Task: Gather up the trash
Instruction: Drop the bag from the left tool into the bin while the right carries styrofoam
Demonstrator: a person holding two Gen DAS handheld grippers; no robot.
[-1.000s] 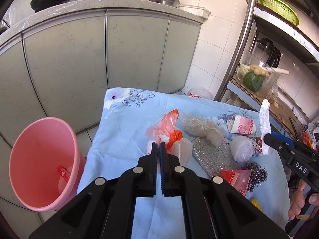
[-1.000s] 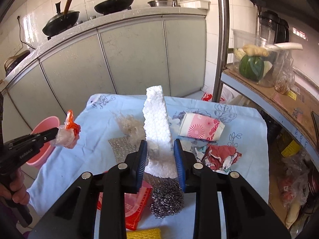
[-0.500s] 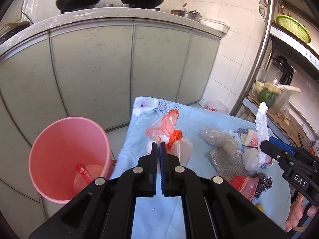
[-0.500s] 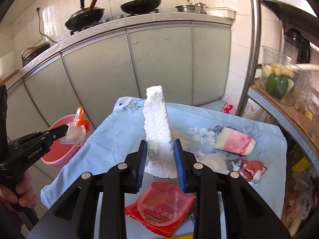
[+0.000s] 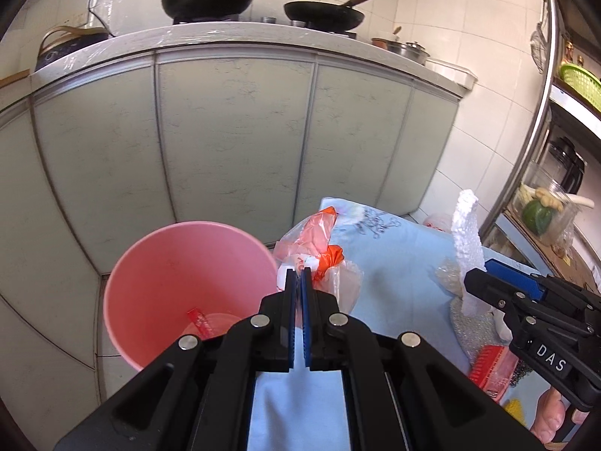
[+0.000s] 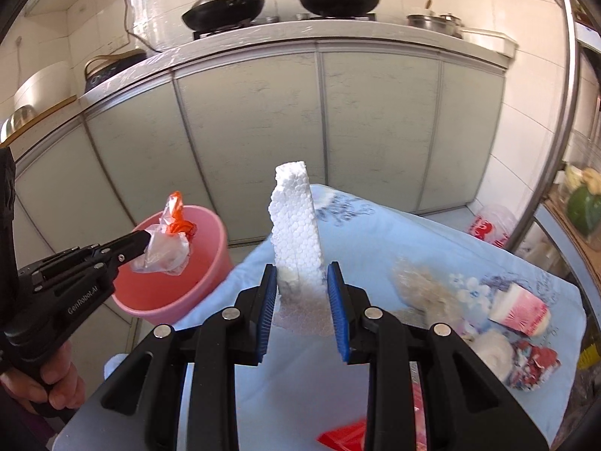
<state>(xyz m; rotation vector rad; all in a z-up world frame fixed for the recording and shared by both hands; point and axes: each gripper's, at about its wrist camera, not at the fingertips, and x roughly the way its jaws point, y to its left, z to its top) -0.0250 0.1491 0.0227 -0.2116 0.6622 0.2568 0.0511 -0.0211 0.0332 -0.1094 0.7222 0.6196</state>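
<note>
Left gripper point(image 5: 299, 274): jaws pressed fully together on a crumpled plastic bag point(image 5: 323, 259), clear film with orange patches; the bag sticks out past the tips.
Plastic bag, place: in the right wrist view the bag point(image 6: 169, 242) hangs off the desk, over the near rim of the pink bucket point(image 6: 165, 293), not inside it.
Right gripper point(image 6: 300, 285): jaws part open, blue pads closed against both sides of a white foam strip point(image 6: 296, 229); the strip stands upright between them, top end well above the tips.
Foam strip, place: held clear above the left part of the desk; in the left wrist view it point(image 5: 465, 233) shows to the right of the bag, tilted slightly.
Pink bucket point(image 5: 180, 285): on the floor at the left edge of the desk, in front of the grey cabinet doors point(image 5: 233, 143); a red wrapper point(image 5: 201, 323) lies at its bottom.
Desk point(image 6: 375, 240): covered with a light blue flowered cloth.
Remaining trash on desk: pale fibrous clump point(image 6: 420, 285), pink and white paper cup point(image 6: 520, 310) lying on its side, red and white crumpled wrapper point(image 6: 537, 366), white wad point(image 6: 492, 349), all on the right half; red packet point(image 5: 492, 370) near the right gripper body.
Hands: fingers of a hand point(image 6: 56, 387) wrap the left gripper's handle; the hand point(image 5: 552, 413) on the right handle is partly seen.
Background: two black pans point(image 5: 323, 13) on the far counter.
</note>
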